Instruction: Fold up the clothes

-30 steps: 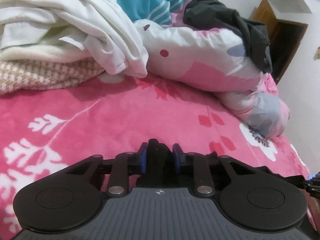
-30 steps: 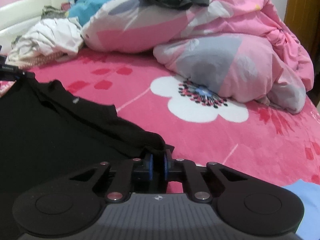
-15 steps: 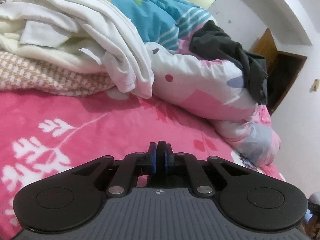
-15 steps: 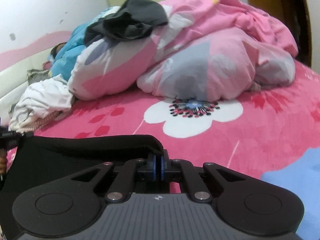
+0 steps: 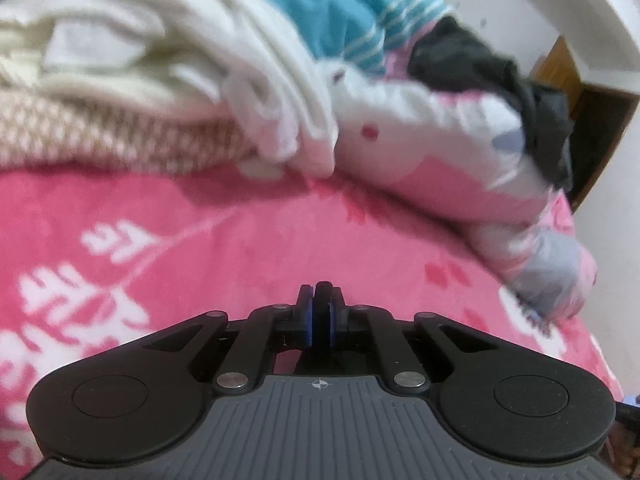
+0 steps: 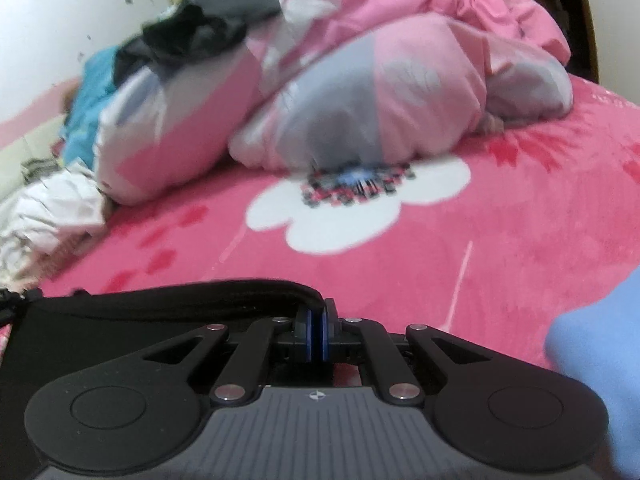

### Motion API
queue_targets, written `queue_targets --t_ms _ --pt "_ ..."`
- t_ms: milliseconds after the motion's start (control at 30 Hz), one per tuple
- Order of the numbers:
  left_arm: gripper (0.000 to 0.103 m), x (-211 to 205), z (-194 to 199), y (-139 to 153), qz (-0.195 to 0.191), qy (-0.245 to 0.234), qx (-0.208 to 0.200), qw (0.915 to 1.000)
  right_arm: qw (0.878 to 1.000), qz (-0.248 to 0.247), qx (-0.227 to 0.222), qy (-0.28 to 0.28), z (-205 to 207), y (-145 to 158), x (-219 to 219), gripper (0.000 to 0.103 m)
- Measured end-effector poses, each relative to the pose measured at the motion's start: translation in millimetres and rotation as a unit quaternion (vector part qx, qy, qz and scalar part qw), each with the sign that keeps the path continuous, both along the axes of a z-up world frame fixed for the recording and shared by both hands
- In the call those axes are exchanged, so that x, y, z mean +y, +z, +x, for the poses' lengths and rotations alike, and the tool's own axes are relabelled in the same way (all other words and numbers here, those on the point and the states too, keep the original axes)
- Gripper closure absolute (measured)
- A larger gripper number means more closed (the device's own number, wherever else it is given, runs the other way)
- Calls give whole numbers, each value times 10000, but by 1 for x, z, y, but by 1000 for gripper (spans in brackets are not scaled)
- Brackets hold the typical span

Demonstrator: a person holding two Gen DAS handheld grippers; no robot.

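I judge the folding barely begun: my right tool (image 6: 316,328) is clamped on one edge of the black garment (image 6: 160,304), my left tool (image 5: 320,316) pinched on dark cloth, likely the same garment. It stretches taut, plain and unfolded, above the pink bed (image 6: 400,272).

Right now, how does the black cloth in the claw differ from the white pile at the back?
The black cloth is dark, stretched taut and pinched by the right claw; the white pile is pale, crumpled and untouched. The black cloth sits near, the white pile far. Both are over the pink blanket.
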State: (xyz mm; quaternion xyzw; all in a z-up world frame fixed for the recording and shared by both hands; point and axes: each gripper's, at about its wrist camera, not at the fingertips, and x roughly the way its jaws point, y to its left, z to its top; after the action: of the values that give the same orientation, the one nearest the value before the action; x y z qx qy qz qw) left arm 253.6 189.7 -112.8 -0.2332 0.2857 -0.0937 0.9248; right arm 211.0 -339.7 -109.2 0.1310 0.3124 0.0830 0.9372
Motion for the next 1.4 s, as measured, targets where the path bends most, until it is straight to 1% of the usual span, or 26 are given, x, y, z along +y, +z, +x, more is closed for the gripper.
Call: queue_targets --t_ms 67,100,167,200,233,300,433,467,533,567,633,700,733,767,800,833,900,933,1000,1067,1167,1200,1233,1300,1333,1400 --pt "94 1 4 -4 -22 38 197 9998 9999 75 67 -77 3 -4 -2 96" --pt "91 3 4 -3 -96 84 191 9997 9998 149 85 -131 4 -3 -4 93" --pt "77 8 -1 1 -154 250 113 9995 9987 229 65 -449 1 2 -10 73" --pt "68 10 -4 4 -161 351 50 9992 9976 242 31 -640 -2 4 -13 67" --pt "67 13 -9 8 -189 434 -21 9989 9962 257 -4 -830 -4 7 -16 59" --pt "67 19 -19 18 -236 586 -147 9979 9935 347 -129 -1073 -12 14 -22 60" --pt "67 19 -50 51 71 608 -486 9969 9947 272 -397 -910 -33 37 -16 65" --pt "67 15 -59 59 202 489 -560 9970 9966 97 -482 -657 -37 44 -7 69" --pt "67 5 -74 68 341 132 -576 9977 9978 -324 -575 19 -40 51 18 71" --pt "67 -2 -77 67 362 -109 -473 9982 9961 -530 -615 356 -42 54 31 72" --pt "67 -17 -77 58 435 -469 -139 9979 9919 -762 -423 923 -32 48 53 74" --pt "67 -33 -70 41 623 -620 314 9956 9906 -970 -77 964 -13 32 63 74" --pt "67 -39 -66 31 788 -572 518 9939 9894 -1070 96 973 -3 24 68 74" --pt "68 -43 -64 24 922 -485 556 9930 9913 -1097 229 694 5 17 62 79" --pt "68 -45 -65 21 994 -392 463 9932 9922 -1117 357 413 14 11 56 82" --pt "68 -45 -66 23 1004 -314 399 9937 9945 -986 354 98 10 17 47 85" --pt "67 -43 -72 33 940 -172 323 9949 9954 -729 344 -525 4 28 29 83" --pt "67 -42 -77 38 976 -158 244 9948 9942 -865 236 -593 -7 37 25 83" --pt "67 -40 -88 48 1048 -129 86 9944 9955 -865 17 -397 -36 53 21 83" --pt "66 -40 -103 56 1069 -144 -23 9942 9961 -861 -176 -81 -67 66 24 83" --pt "65 -41 -127 60 993 -241 -42 9948 9920 -1047 -444 552 -121 75 42 82" --pt "59 -42 -133 58 976 -283 5 9948 9896 -1096 -487 801 -136 75 50 82" --pt "49 -44 -136 55 977 -307 97 9947 9867 -1067 -496 1117 -150 72 57 82" --pt "46 -46 -138 43 952 -264 371 9944 9827 -868 -398 1586 -177 58 61 82" --pt "46 -47 -138 37 926 -242 463 9943 9830 -900 -283 1574 -185 51 61 82" --pt "46 -45 -138 28 964 -138 465 9942 9853 -1356 123 1029 -196 29 50 83"
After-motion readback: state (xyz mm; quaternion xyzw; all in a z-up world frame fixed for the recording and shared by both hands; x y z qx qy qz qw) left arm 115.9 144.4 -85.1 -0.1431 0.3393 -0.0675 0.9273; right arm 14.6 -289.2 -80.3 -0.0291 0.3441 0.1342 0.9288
